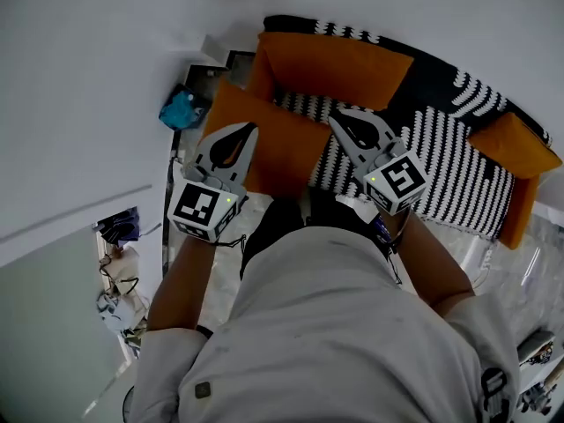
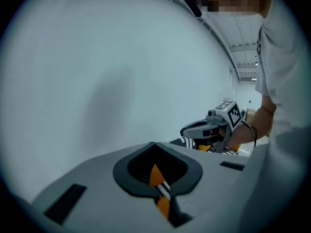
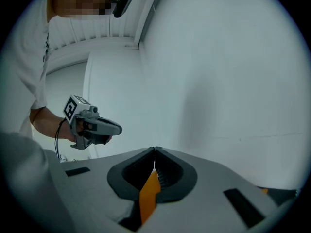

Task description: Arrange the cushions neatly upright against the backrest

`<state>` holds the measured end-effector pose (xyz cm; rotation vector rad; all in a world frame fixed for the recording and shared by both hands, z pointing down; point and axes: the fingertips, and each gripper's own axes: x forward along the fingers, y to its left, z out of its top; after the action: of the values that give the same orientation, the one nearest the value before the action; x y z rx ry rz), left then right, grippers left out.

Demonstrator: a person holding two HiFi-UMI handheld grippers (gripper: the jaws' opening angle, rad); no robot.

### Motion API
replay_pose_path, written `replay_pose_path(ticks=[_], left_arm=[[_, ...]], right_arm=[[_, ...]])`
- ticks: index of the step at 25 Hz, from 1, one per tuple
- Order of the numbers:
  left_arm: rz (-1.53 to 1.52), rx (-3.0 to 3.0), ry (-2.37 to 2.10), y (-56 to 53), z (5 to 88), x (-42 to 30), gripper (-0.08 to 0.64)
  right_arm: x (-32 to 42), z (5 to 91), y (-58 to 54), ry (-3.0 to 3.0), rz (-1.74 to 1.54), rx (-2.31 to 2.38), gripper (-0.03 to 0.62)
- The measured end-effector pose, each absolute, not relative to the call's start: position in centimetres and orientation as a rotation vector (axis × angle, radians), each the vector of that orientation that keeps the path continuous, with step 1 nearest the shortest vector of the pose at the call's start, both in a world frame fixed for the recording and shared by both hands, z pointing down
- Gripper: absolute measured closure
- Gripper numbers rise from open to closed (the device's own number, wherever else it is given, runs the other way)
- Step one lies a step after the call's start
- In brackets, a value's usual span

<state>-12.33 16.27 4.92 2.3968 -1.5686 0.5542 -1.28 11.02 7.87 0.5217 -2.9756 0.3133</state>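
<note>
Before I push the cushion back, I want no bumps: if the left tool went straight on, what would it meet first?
Beyond the orange cushion pinched in the left tool, its own view shows only the white wall, so likely the wall first; the distance is unclear.

Left claw and right claw both clamped shut.

The left gripper clamps orange, stripe-trimmed cushion fabric; the right gripper hangs beyond.
</note>
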Motion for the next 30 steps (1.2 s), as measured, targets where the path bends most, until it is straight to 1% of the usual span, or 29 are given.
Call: replay_pose_path(ticks=[11, 24, 26, 30], left_arm=[[0.674, 2.463, -1.391, 11.5, 8.1, -12.6, 0.549], [1.036, 2.493, -0.945, 6.9, 17.2, -14.1, 0.548], [1.094, 2.485, -0.857, 6.3, 18.9, -14.3, 0.543], [1.224, 2.439, -0.726, 5.8, 22.8, -15.0, 0.509]], right_arm=[[-2.5, 11.0, 7.7, -2.923, 0.374, 0.557, 0.566], [-6.2, 19.5, 5.2, -2.831, 0.406, 0.454, 0.563], [-6.7, 21.1, 4.8, -2.809, 0.412, 0.436, 0.560], [-7.7, 24.4, 5.1, -2.774, 0.413, 0.355, 0.520]])
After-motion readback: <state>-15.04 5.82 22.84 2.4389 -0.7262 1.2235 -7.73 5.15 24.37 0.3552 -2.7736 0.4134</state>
